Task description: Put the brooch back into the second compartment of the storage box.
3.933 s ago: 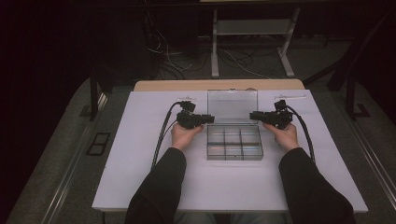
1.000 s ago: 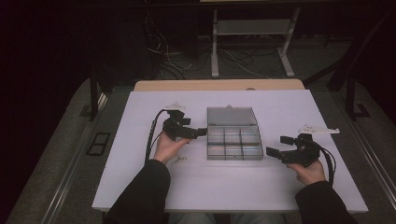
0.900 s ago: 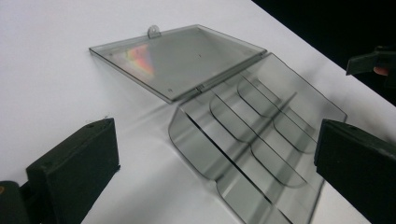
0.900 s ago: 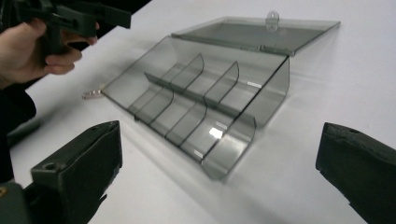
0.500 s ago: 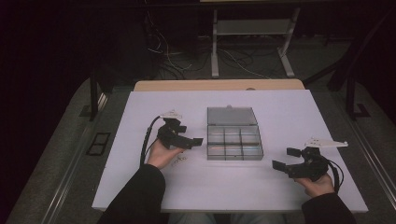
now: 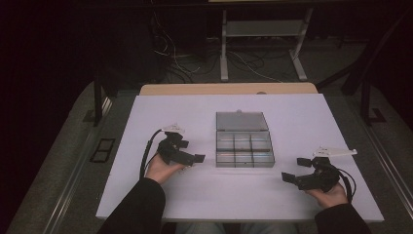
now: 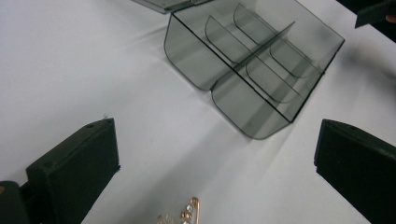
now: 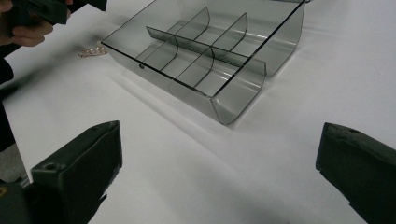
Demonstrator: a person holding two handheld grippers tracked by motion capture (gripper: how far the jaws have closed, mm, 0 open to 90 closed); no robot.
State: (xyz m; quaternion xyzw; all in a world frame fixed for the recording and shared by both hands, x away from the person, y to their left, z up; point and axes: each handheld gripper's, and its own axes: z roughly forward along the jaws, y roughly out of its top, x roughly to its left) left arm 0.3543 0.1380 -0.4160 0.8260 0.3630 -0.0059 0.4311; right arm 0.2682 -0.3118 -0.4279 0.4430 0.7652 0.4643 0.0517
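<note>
I see the clear compartment box [image 6: 244, 147] in the middle of the white table [image 6: 146, 117], its lid [image 6: 242, 121] folded flat behind it, and all six cells look empty. The left hand-held gripper [image 6: 192, 157] hovers just beside the box on its left side, jaws spread wide and holding nothing; the right hand-held gripper [image 6: 295, 170] is farther off, near the front right corner of the box, also released and empty. In the left gripper view a small piece of jewellery [image 7: 183, 214], w/ pale beads and a copper-colour loop, lies on the table between the jaws, close to the bottom edge; in the right gripper view I find it again [image 8: 93, 51] just beside the left wall of the box. I judge this piece is very light, thin and probably slippery, so it can slide away on the smooth sheet if I press from one side only. Better to come down over it and pinch across the beaded part, not the loop, w/ soft closing, since it looks delicate. The box itself is stiff thin plastic, light, approx. easy to push by accident; its walls are smooth and curved at the corners. If I must hold it, I take the straight front wall [image 8: 154, 77], not a divider.
</note>
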